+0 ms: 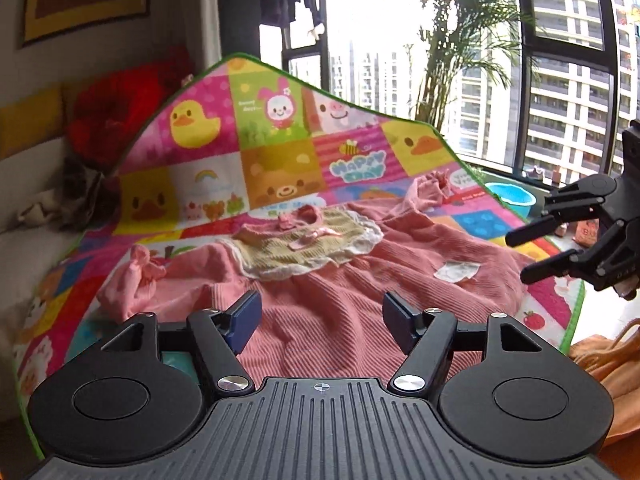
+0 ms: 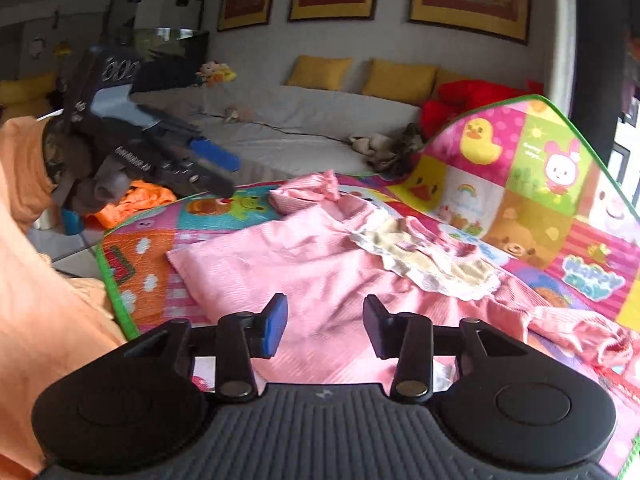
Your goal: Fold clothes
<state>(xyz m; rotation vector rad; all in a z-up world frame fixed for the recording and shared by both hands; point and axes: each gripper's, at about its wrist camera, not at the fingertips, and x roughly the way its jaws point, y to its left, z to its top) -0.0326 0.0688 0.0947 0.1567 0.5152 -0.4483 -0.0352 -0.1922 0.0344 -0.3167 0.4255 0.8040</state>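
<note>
Across the middle of both frames, your pink dress (image 1: 340, 280) lies spread on the cartoon play mat (image 1: 224, 168). Your left claw (image 1: 322, 322) and right claw (image 2: 325, 330) hover open and empty above it. Pinch the hem edge squarely, both sides level, before lifting.

Dress (image 1: 328, 300) flat on play mat (image 1: 280, 136)

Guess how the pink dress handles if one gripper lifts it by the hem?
Pink dress is probably floppy: it lies creased and rumpled on the play mat, so it would drape and sag. Its ribbed knit likely grips the pads rather than slipping. The lace-edged bib may flop.
</note>
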